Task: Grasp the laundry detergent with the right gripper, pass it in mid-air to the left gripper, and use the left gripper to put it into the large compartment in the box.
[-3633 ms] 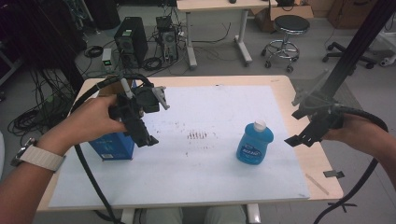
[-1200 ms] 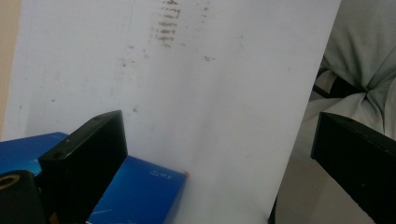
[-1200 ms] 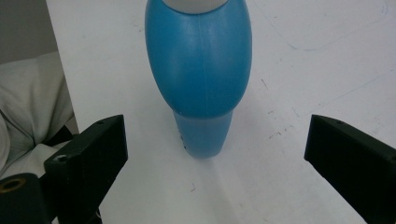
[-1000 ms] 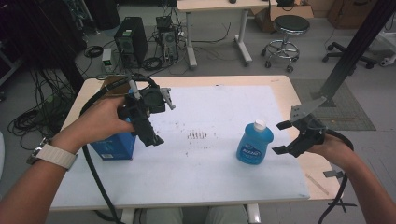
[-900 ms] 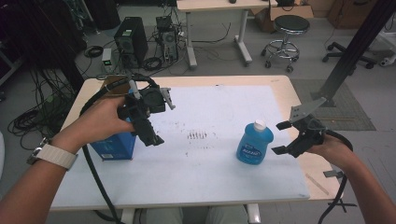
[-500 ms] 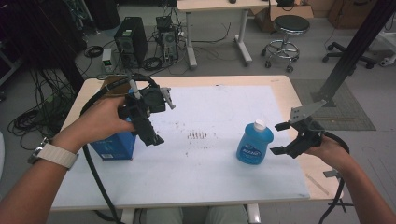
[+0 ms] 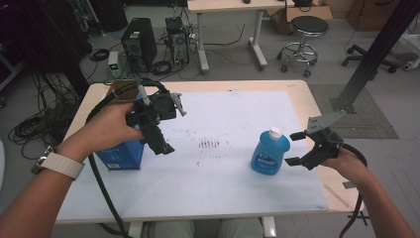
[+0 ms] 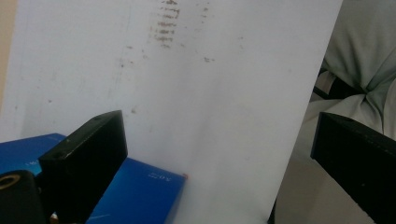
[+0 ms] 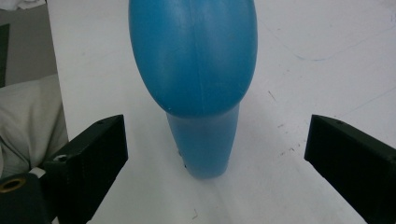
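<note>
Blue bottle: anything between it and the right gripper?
Nothing visible. The right gripper is open just to the right of the blue bottle, jaws either side of bare white table cover. In the right gripper view the bottle stands centred ahead of the jaws.

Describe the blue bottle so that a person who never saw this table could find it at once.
On the white sheet covering the wooden table, look toward the person's right side. The blue bottle stands upright there, just before the open right gripper. Unlike the blue box at the left, it is rounded plastic with a white cap.
</note>
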The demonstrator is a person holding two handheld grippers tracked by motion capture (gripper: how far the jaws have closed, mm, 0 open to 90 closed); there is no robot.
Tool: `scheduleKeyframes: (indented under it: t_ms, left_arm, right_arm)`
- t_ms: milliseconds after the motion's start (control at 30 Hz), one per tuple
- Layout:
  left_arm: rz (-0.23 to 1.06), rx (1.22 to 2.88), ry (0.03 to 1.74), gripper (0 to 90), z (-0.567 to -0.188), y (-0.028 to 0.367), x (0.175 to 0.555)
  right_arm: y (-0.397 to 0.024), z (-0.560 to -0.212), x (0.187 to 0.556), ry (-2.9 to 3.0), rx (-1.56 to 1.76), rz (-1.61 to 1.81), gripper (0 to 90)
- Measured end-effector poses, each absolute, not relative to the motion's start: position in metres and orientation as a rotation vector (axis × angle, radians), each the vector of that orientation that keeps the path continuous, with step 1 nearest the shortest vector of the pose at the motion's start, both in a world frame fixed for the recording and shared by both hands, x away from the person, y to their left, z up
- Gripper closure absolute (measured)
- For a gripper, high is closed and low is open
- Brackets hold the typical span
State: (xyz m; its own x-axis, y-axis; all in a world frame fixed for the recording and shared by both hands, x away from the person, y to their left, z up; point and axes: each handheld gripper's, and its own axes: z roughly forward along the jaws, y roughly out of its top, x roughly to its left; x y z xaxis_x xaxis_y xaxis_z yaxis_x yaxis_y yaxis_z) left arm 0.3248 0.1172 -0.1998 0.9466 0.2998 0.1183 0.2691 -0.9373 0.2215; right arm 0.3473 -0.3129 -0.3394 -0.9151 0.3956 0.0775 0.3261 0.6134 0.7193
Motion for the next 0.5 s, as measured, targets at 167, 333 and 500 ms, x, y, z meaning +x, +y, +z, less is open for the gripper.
scheduleKeyframes:
  t_ms: [167, 333, 500]
  left_arm:
    - [0.217, 2.903, 0.424, 4.2, -0.201, 0.116, 0.325]
    - [0.217, 2.900, 0.429, 4.2, -0.201, 0.117, 0.326]
    - [0.214, 2.900, 0.437, 4.2, -0.202, 0.118, 0.326]
  right_arm:
    - [-0.312, -0.344, 0.348, 2.732, 0.611, 1.220, 5.7]
    - [-0.313, -0.347, 0.348, 2.730, 0.617, 1.228, 5.7]
    - [-0.315, -0.351, 0.347, 2.723, 0.623, 1.239, 5.7]
